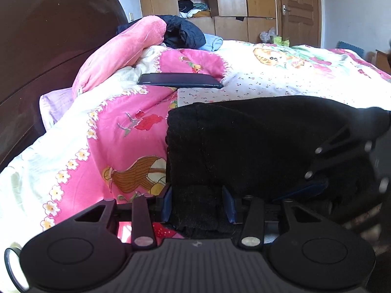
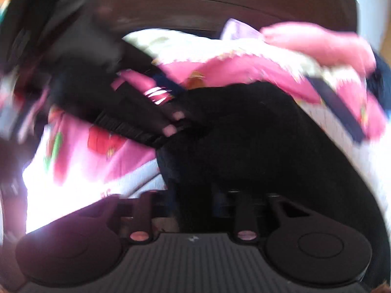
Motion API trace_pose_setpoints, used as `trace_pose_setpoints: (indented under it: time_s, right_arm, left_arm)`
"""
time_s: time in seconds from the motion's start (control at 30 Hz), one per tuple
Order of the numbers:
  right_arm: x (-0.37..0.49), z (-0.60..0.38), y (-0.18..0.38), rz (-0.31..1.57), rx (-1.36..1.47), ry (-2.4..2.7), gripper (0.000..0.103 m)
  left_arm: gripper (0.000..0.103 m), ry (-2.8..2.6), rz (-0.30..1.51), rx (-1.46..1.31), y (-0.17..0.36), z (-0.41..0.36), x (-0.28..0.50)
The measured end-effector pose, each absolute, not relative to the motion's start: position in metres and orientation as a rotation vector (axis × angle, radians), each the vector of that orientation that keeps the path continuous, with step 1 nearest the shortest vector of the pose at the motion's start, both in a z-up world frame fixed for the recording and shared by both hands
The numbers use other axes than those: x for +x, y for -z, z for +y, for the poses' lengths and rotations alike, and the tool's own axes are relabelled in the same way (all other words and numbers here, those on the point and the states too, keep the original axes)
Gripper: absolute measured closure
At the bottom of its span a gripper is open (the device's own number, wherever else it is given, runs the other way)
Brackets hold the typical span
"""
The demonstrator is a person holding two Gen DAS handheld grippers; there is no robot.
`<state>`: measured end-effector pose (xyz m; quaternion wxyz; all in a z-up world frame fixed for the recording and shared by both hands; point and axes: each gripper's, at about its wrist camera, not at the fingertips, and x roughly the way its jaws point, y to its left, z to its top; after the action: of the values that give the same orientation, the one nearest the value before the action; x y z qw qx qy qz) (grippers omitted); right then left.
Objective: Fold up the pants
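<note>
**Ann:** On the floral quilt [image 1: 102,131], the black pants [image 1: 256,141] lie folded at the centre, and the left gripper [image 1: 199,205] has its blue pads either side of the near edge, with cloth between them; whether it's pinching, she can't tell.

**Bo:** At three o'clock, the right gripper [image 1: 325,171] comes in; its own view is smeared, jaws nearly closed, apparently on cloth. Best to keep that near edge anchored and the layers square.

**Ann:** Phone [image 1: 180,80] at twelve, well apart.

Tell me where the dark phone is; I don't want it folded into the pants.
In the left wrist view the phone lies flat on the pink quilt, beyond the black pants, left of centre.
</note>
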<state>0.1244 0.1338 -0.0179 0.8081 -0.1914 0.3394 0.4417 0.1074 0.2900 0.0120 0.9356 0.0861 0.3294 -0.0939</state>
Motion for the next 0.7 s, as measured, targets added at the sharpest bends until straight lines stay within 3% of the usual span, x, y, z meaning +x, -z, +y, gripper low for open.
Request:
trace_pose_setpoints:
  time_s: [0.07,0.17,0.27,0.47,0.57,0.7]
  right_arm:
    - [0.128,0.133,0.012,0.763,-0.346,-0.921,0.093]
    - [0.120,0.134,-0.002,0.760,-0.257,-0.920,0.093]
    - [0.109,0.141,-0.007,0.722,-0.203,-0.937,0.094]
    - [0.122,0.149,0.017,0.769,-0.119,-0.893,0.094]
    - [0.120,0.143,0.015,0.764,-0.097,-0.898,0.094]
    - [0.127,0.129,0.014,0.804,-0.020,-0.887,0.094]
  left_arm:
    - [0.050,0.203,0.665,0.172,-0.014,0.292,0.108]
    - [0.067,0.178,0.629,0.186,-0.028,0.297,0.106]
    - [0.068,0.098,0.602,0.215,-0.032,0.307,0.104]
    - [0.067,0.059,0.630,0.182,-0.023,0.314,0.095]
    - [0.054,0.086,0.599,0.152,-0.033,0.317,0.079]
    - [0.050,0.142,0.600,0.308,-0.032,0.298,0.060]
